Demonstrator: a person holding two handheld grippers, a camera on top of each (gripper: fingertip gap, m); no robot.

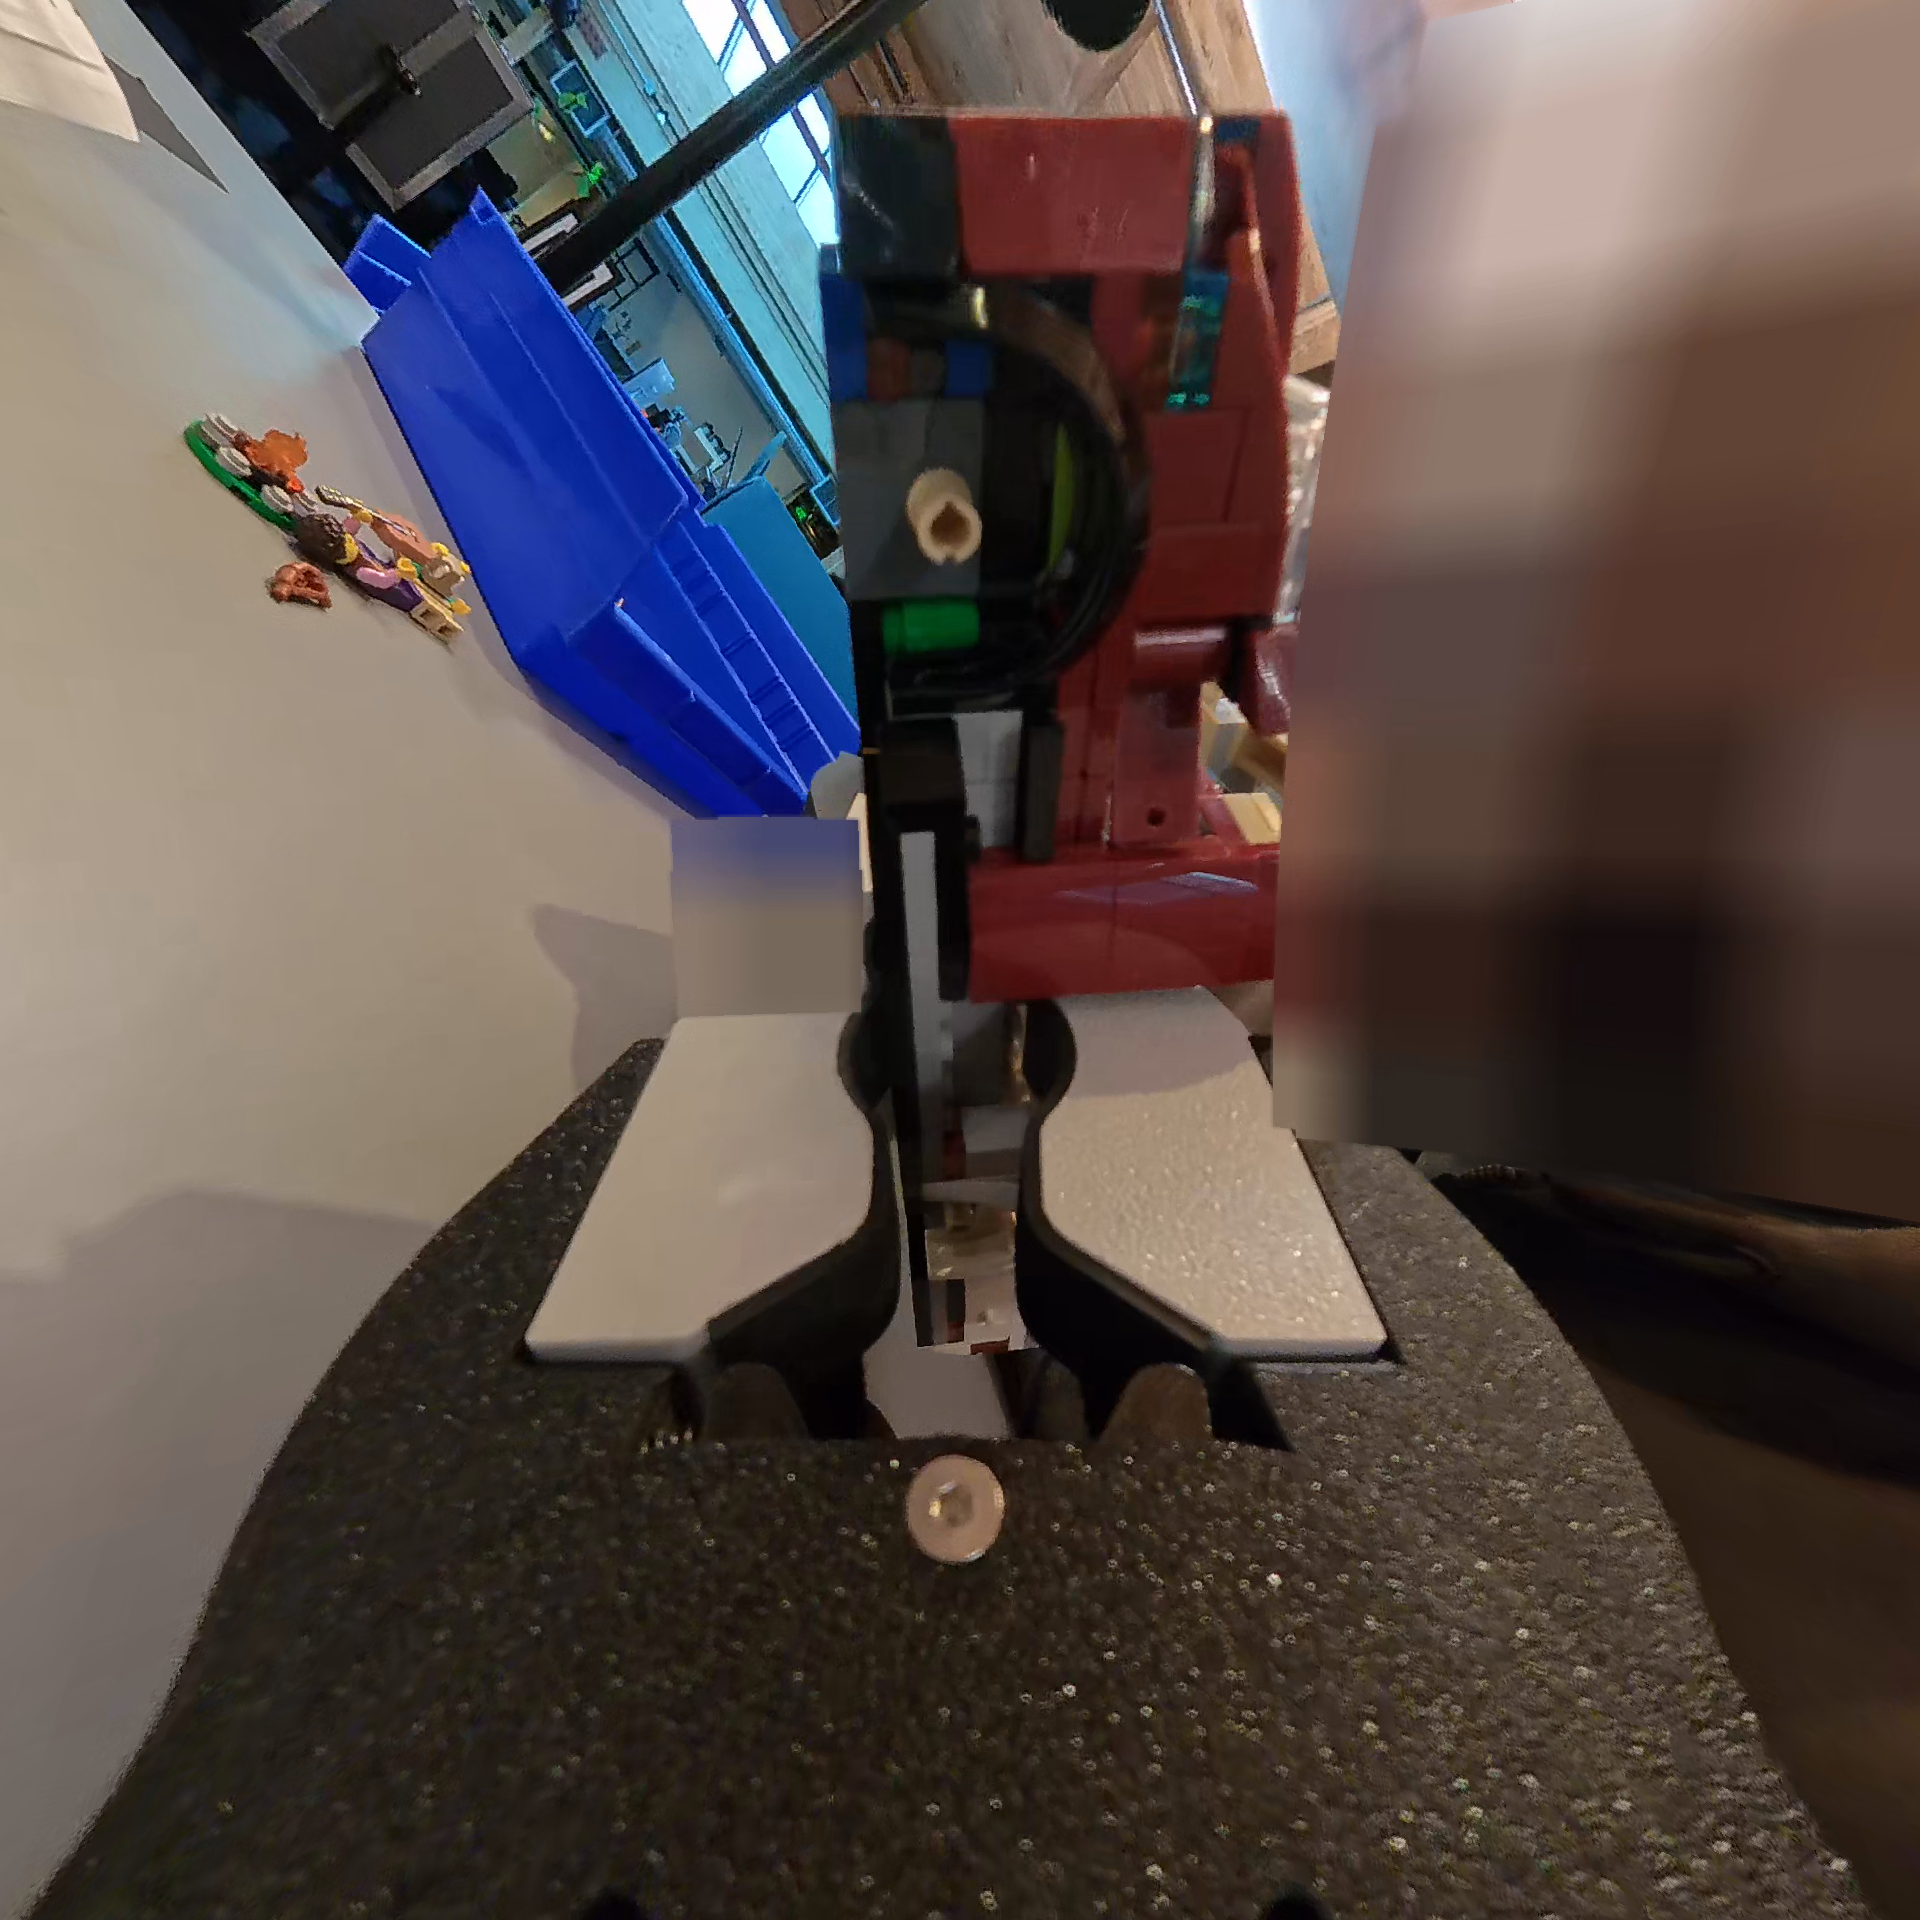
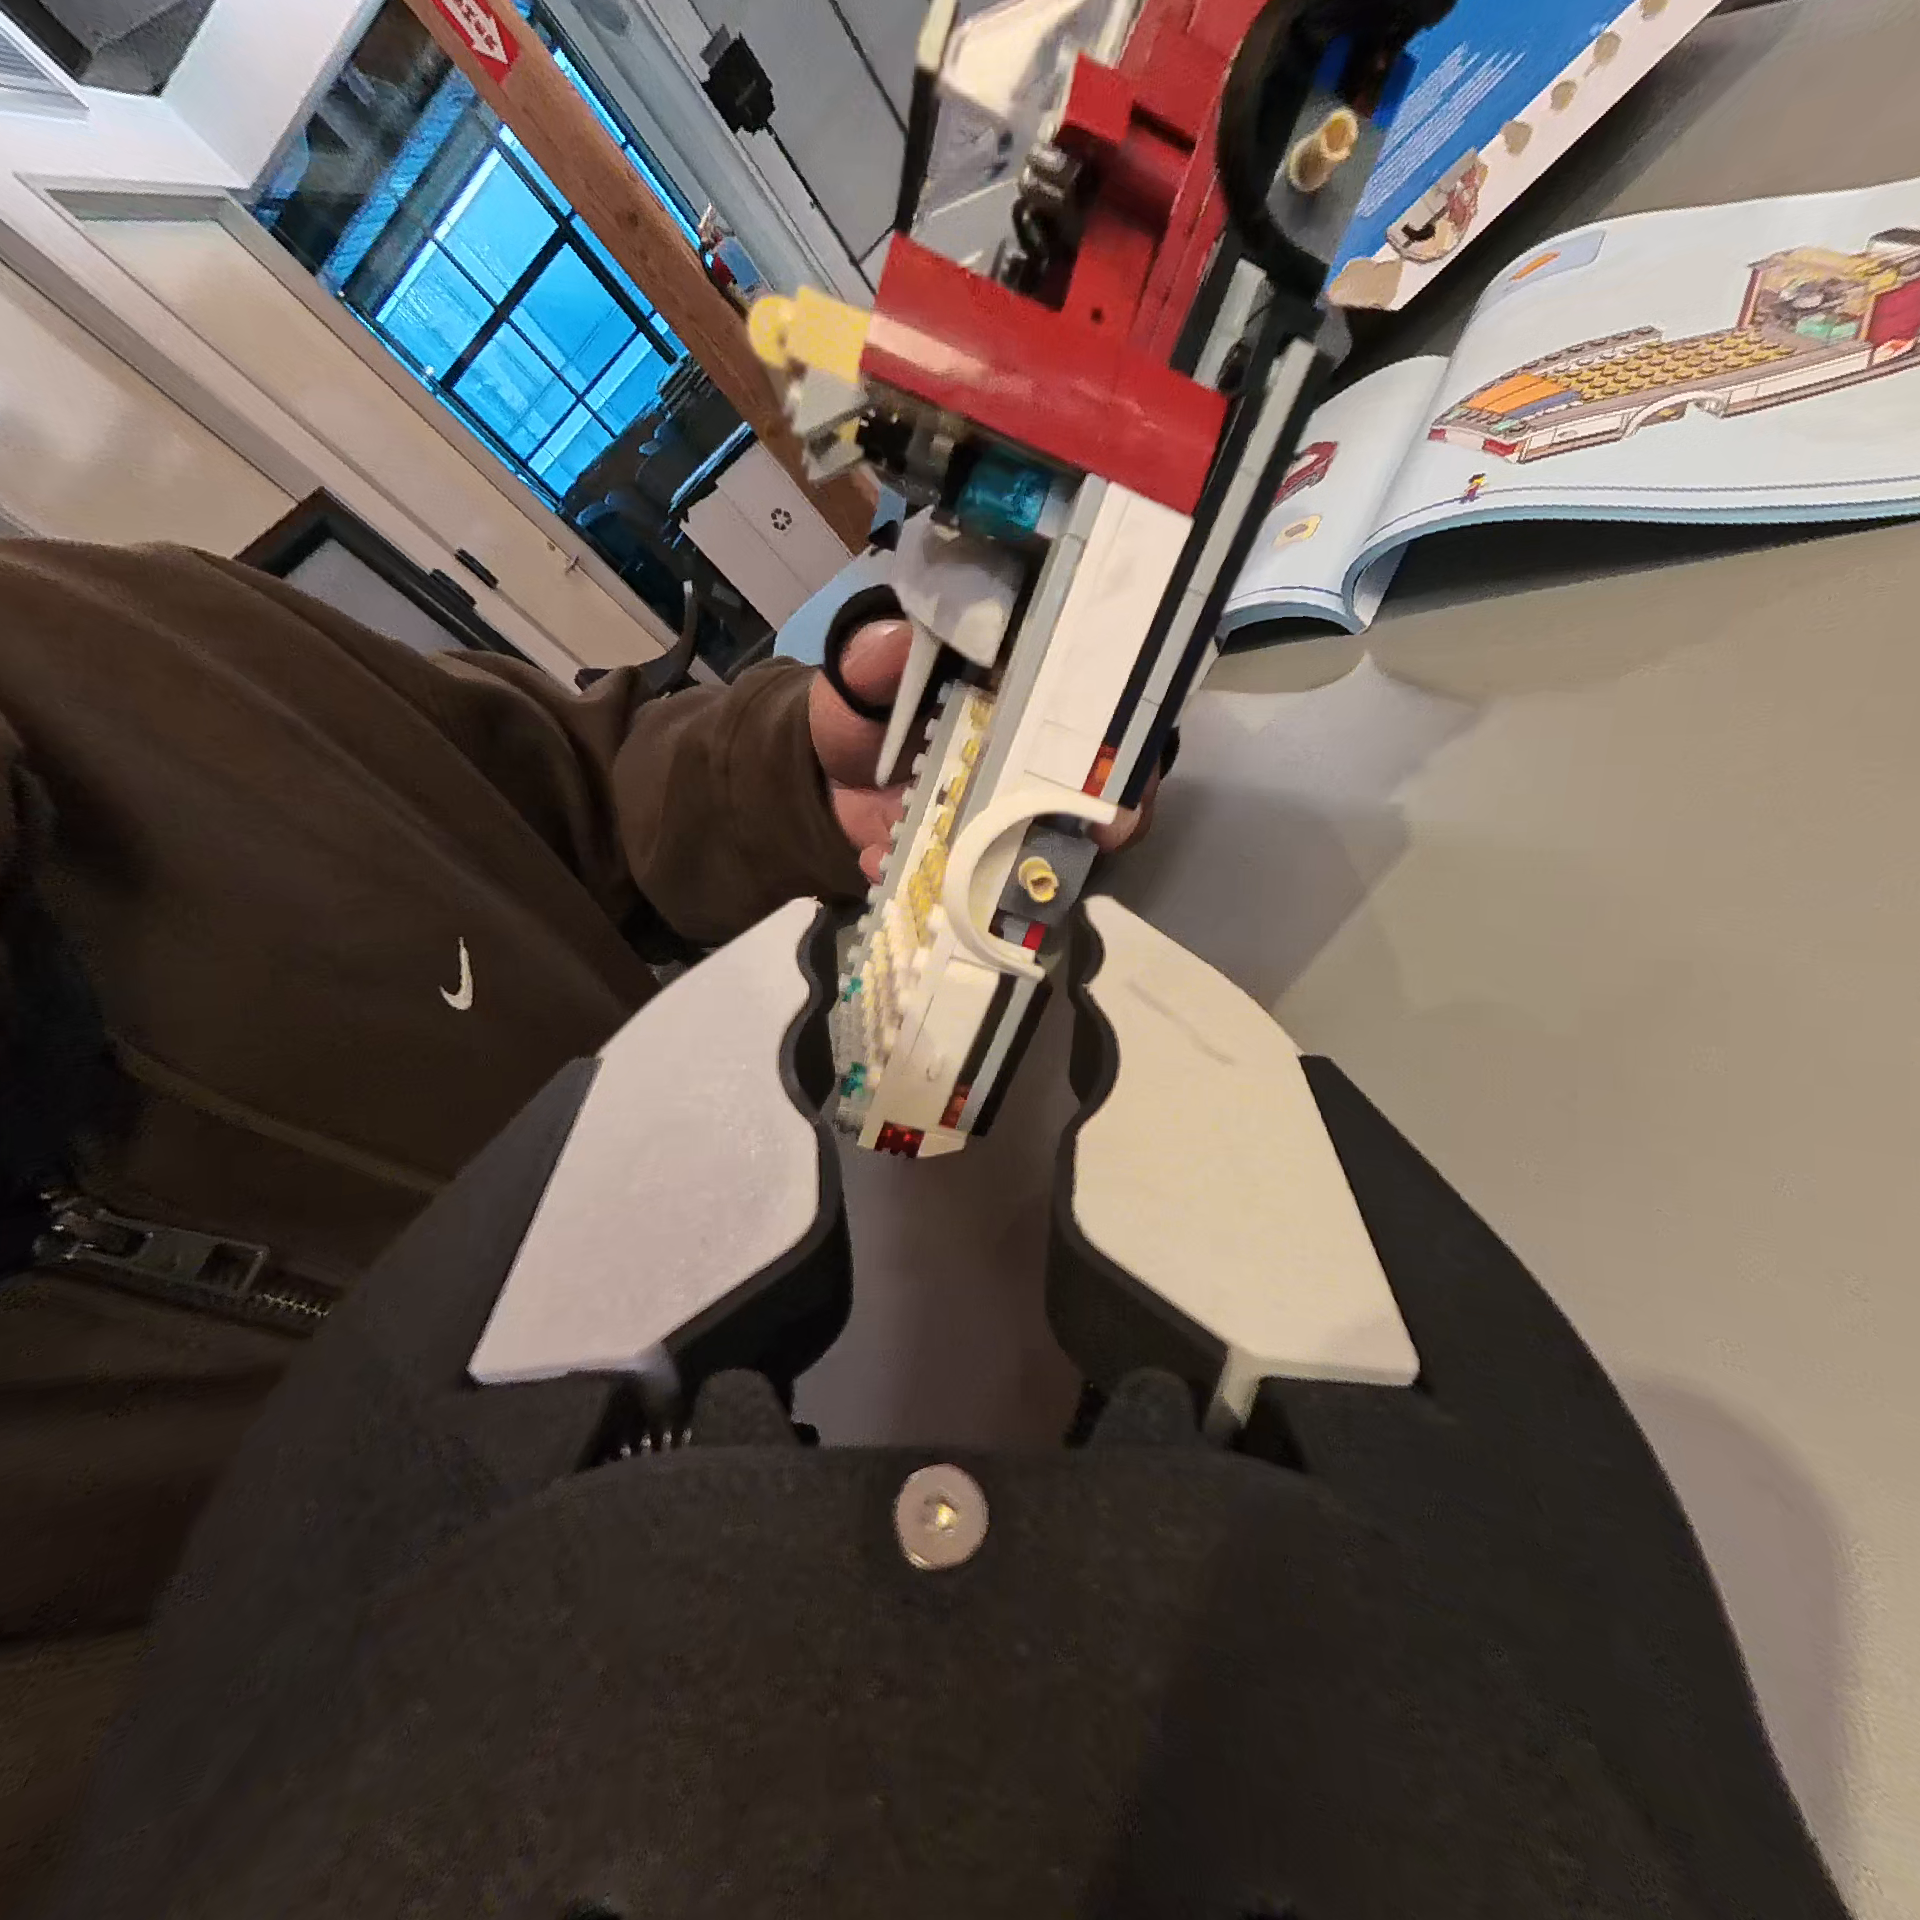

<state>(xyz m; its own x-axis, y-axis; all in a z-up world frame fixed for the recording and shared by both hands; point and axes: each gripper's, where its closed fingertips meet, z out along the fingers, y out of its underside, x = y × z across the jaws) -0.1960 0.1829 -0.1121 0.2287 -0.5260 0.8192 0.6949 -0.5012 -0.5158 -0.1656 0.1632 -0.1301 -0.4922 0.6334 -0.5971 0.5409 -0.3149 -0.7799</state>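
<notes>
The brick model (image 2: 1049, 665) stands on end, its tail between my right gripper's (image 2: 940, 1023) parted fingers, a gap at the right pad. My left gripper (image 1: 951, 1049) clamps its thin black edge at twelve o'clock. My sleeved left hand (image 2: 873, 727) shows at eleven; bin (image 1: 582, 499) and booklet (image 2: 1662, 384) lie beyond.

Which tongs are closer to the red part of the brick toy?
Left. The left tongs grip the brick toy just below its red part. The right tongs sit around its white end, farther from the red.
</notes>
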